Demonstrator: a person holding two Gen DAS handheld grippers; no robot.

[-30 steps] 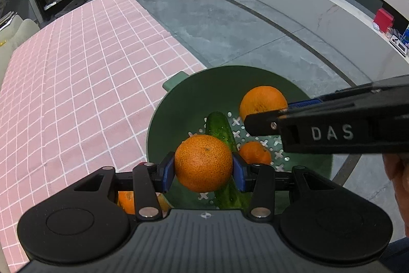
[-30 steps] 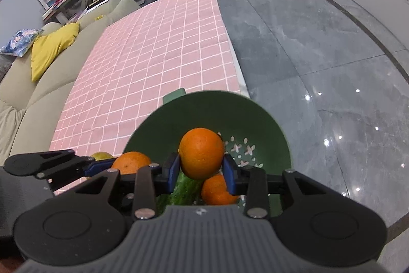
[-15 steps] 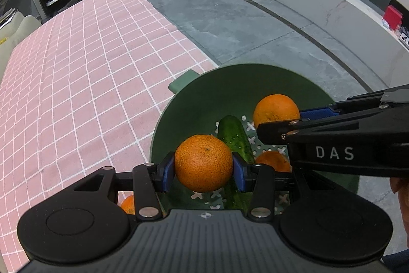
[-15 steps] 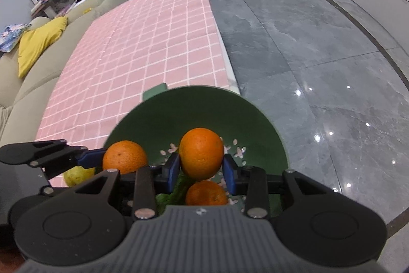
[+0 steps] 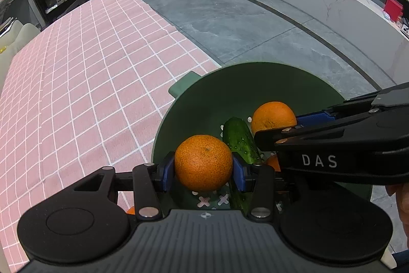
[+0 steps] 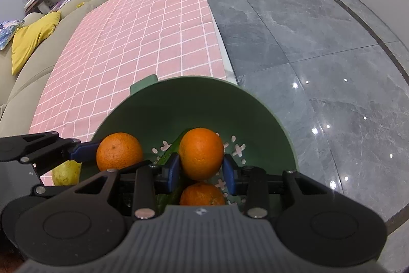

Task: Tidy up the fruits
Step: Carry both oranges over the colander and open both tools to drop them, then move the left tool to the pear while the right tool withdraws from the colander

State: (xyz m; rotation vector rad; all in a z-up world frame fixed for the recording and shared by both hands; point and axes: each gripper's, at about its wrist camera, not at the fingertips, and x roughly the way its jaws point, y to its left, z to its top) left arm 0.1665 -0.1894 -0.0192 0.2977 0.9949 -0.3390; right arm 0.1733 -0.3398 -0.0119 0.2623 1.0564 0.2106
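Note:
My left gripper (image 5: 203, 168) is shut on an orange (image 5: 203, 162) and holds it over the near left side of a green colander bowl (image 5: 230, 88). My right gripper (image 6: 200, 168) is shut on a second orange (image 6: 200, 152) over the same bowl (image 6: 204, 99); that orange also shows in the left wrist view (image 5: 273, 117). A cucumber (image 5: 239, 140) and a third orange (image 6: 202, 195) lie in the bowl. In the right wrist view the left gripper's orange (image 6: 118, 151) sits at the bowl's left rim.
The bowl stands at the right edge of a table with a pink checked cloth (image 5: 76, 73). A yellow-green fruit (image 6: 66, 173) lies on the cloth left of the bowl. Another orange (image 5: 131, 210) peeks from under my left gripper. Grey tiled floor (image 6: 306, 30) lies to the right.
Both grippers have moved forward over the bowl with their oranges; the bowl now fills more of both views. Both grips are unchanged.

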